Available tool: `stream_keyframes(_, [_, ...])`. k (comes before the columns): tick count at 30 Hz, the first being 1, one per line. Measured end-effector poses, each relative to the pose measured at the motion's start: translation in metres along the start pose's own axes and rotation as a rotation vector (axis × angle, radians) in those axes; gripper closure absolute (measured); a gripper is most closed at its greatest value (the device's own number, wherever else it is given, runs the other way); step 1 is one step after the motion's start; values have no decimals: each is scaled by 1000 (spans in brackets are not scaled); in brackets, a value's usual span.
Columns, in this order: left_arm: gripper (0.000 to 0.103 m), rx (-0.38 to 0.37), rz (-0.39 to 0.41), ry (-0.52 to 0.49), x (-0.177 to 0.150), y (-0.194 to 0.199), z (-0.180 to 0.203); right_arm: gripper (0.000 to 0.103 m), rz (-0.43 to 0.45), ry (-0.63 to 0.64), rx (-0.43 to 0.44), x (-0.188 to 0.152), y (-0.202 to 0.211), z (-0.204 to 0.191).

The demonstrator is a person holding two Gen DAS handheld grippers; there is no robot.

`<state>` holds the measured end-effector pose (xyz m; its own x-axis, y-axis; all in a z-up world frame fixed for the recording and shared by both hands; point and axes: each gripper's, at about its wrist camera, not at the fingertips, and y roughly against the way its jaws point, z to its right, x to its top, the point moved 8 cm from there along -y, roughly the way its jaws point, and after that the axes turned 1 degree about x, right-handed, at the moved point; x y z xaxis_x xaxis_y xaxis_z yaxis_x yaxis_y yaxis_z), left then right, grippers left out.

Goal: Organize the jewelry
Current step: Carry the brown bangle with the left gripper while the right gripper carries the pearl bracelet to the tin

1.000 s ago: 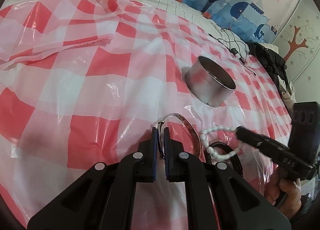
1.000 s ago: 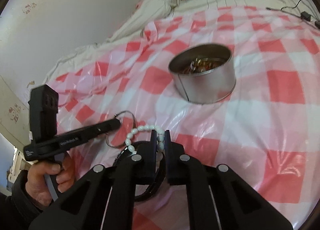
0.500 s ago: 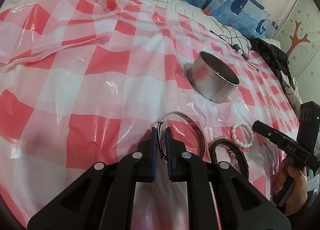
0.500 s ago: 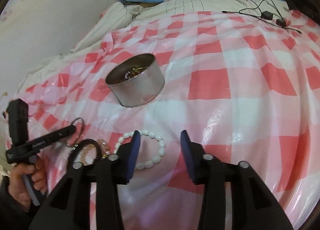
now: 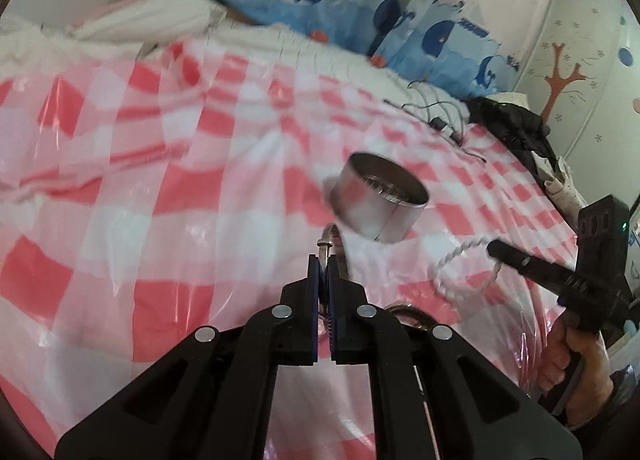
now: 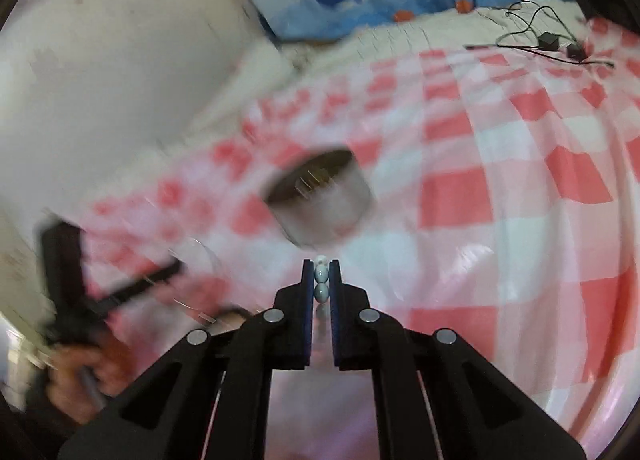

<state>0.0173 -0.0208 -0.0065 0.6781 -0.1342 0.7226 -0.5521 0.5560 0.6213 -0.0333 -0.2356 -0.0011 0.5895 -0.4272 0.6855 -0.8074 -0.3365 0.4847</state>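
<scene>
We have the left gripper clamped on the thin silver bangle with the glittery band, lifted off the cloth just in front of the round silver tin. The right gripper has just closed on the white pearl bead bracelet; beads sit pinched between its pads, and the loop hangs free to the right of the tin in the left view. A dark braided bracelet lies on the red-and-white checked plastic cloth, on the near side of the tin and right of our left tool.

The tin already holds some gold-coloured pieces, though blur makes them hard to identify. As we judge it, both hands are carrying towards that tin. To do it well, we should bring one piece at a time over the tin's mouth, let the dangling loop clear the rim before lowering, and open only once the piece hangs inside the wall. The tin looks light on slippery plastic, so we must avoid nudging it
</scene>
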Motion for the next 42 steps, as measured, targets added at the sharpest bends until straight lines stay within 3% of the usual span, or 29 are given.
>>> stream_keyframes(16, [100, 57, 62, -198, 9, 12, 35, 95, 40, -37, 82, 14, 2, -9])
stream_keyframes(27, [100, 67, 81, -261, 14, 19, 50, 95, 38, -51, 113, 17, 2, -13])
stream_keyframes(35, [100, 10, 114, -276, 44, 23, 66, 95, 64, -44, 157, 38, 1, -20])
stream_keyframes(42, [100, -98, 123, -244, 85, 5, 84, 95, 90, -31, 170, 65, -1, -17])
